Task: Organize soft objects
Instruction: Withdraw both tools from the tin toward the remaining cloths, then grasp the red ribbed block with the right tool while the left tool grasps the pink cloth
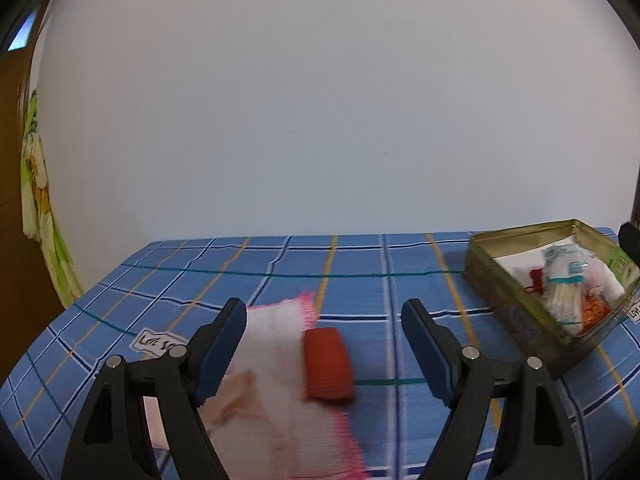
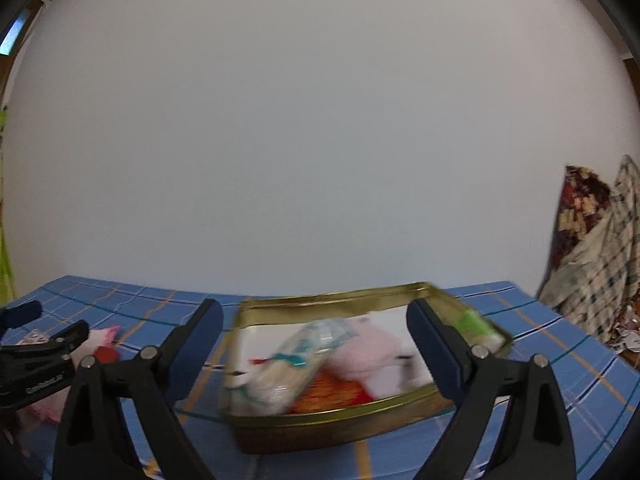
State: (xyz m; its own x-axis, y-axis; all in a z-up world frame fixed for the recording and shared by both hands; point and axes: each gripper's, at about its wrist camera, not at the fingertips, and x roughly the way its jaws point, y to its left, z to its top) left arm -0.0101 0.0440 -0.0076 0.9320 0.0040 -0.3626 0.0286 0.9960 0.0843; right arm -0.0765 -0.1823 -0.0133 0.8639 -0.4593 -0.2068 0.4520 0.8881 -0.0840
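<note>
In the left wrist view my left gripper [image 1: 324,308] is open above the blue checked tablecloth [image 1: 360,272]. A red soft block [image 1: 328,364] lies on the cloth between its fingers, untouched, on the edge of a white cloth with pink fringe [image 1: 276,344]. A gold tin [image 1: 516,320] stands to the right. In the right wrist view my right gripper [image 2: 314,308] is open in front of the gold tin [image 2: 332,424]. The tin holds a clear packet of sticks [image 2: 296,360], a pink soft thing [image 2: 372,348] and an orange item [image 2: 328,392]. The left gripper [image 2: 40,356] shows at the left edge.
A plain white wall runs behind the table. A green printed cloth [image 1: 40,200] hangs at the far left beside a brown door. Patterned cloths [image 2: 592,248] are heaped at the table's right end. A white label [image 1: 156,340] lies on the tablecloth by the left finger.
</note>
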